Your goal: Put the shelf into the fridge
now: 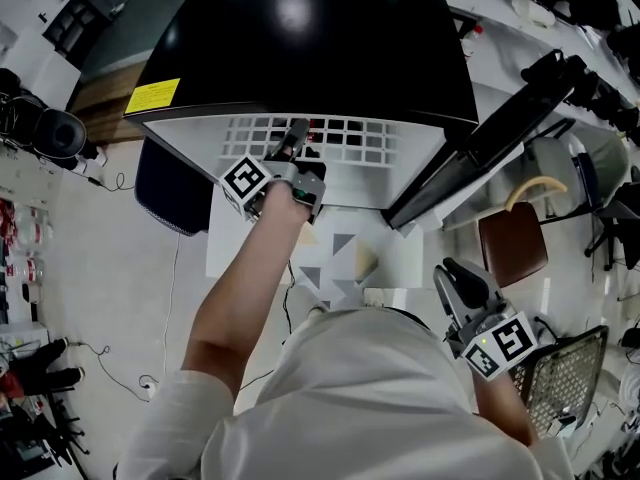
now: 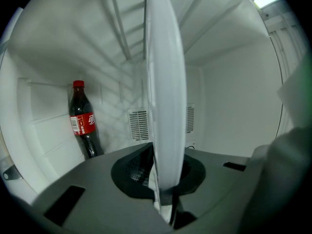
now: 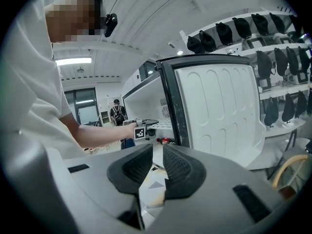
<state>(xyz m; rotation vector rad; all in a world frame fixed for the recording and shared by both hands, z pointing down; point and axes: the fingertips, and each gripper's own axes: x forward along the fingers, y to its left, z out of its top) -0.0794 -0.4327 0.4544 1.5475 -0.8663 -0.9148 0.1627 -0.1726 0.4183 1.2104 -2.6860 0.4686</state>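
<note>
From above, the white wire shelf [image 1: 340,140] sticks out of the black fridge [image 1: 310,38] at its open front. My left gripper [image 1: 297,140] is shut on the shelf's front edge. In the left gripper view the shelf [image 2: 165,96] stands edge-on as a white band clamped between the jaws of my left gripper [image 2: 165,179]. Beyond it is the white fridge interior with a cola bottle [image 2: 83,121] upright at the back left. My right gripper [image 1: 455,276] hangs back by the person's right side. Its pads [image 3: 178,167] are drawn together around a thin slit and hold nothing.
The fridge door [image 1: 500,138] stands open to the right, its white inner face [image 3: 219,111] close by. A brown chair [image 1: 512,243] and a black mesh basket [image 1: 565,373] are at the right. A dark blue object [image 1: 170,193] sits left of the fridge. Another person [image 3: 117,112] stands far off.
</note>
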